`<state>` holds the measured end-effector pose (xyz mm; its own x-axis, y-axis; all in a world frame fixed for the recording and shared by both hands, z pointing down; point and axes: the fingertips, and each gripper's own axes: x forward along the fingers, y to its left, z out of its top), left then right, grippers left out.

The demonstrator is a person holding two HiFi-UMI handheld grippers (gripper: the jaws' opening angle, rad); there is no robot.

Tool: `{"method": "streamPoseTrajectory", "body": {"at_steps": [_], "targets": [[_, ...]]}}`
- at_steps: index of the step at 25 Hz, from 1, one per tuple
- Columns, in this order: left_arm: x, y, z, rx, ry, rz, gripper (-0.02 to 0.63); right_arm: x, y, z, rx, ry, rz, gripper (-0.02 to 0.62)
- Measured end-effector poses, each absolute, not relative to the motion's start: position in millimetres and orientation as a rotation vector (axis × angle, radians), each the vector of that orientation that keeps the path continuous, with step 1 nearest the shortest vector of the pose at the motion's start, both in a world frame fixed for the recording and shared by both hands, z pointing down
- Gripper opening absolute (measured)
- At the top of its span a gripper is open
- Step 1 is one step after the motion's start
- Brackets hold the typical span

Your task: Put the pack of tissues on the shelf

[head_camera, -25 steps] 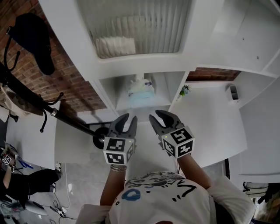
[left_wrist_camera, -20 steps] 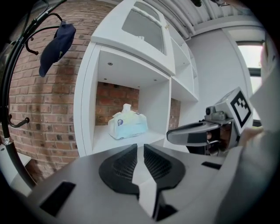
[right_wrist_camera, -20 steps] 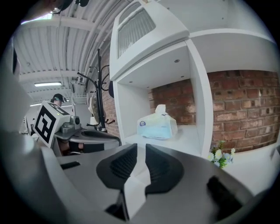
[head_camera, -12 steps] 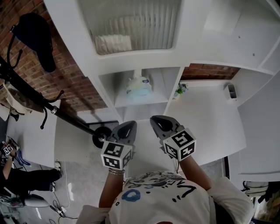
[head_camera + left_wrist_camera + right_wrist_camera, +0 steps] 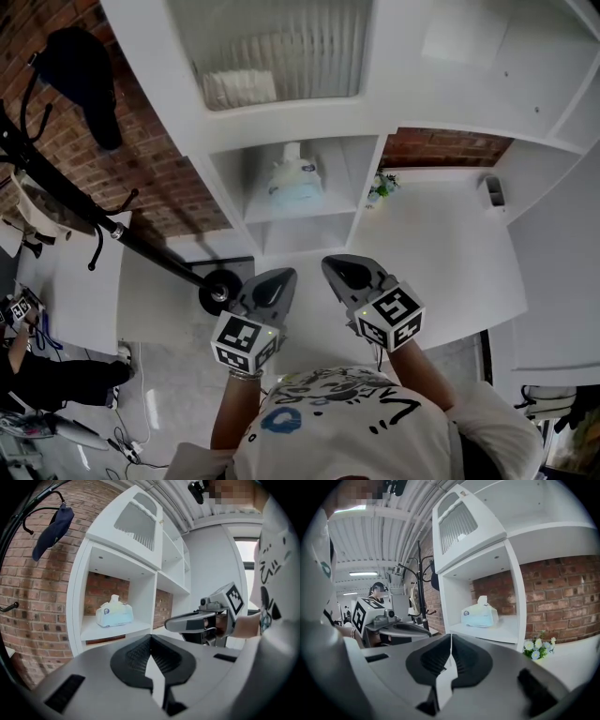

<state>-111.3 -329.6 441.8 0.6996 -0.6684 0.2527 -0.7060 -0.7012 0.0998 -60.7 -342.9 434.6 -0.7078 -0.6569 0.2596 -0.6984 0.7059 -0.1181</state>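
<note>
White shelf [image 5: 328,206] at the far wall held the tissues [image 5: 295,180]; nearer me, my left fingers [image 5: 269,291] were shut, empty, and right fingers [image 5: 352,275] were closing on nothing.

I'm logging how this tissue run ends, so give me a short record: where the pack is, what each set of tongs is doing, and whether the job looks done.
pack of tissues: upright on the shelf, in the open compartment
left tongs: shut, empty, held back from the shelf
right tongs: closing, almost together, nothing between them
nearby: flowers on the white counter, right of the compartment
task status: looks done; neither tongs touches the pack
</note>
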Motion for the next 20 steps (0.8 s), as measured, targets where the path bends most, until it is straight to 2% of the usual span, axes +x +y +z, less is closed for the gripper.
{"method": "streamPoseTrajectory", "body": {"at_steps": [20], "targets": [[-109.2,-267.3,440.3,2.786,-0.976,0.138,0.015,-43.4,-277.0,432.6,0.999,-2.799,0.269,0.026]]}}
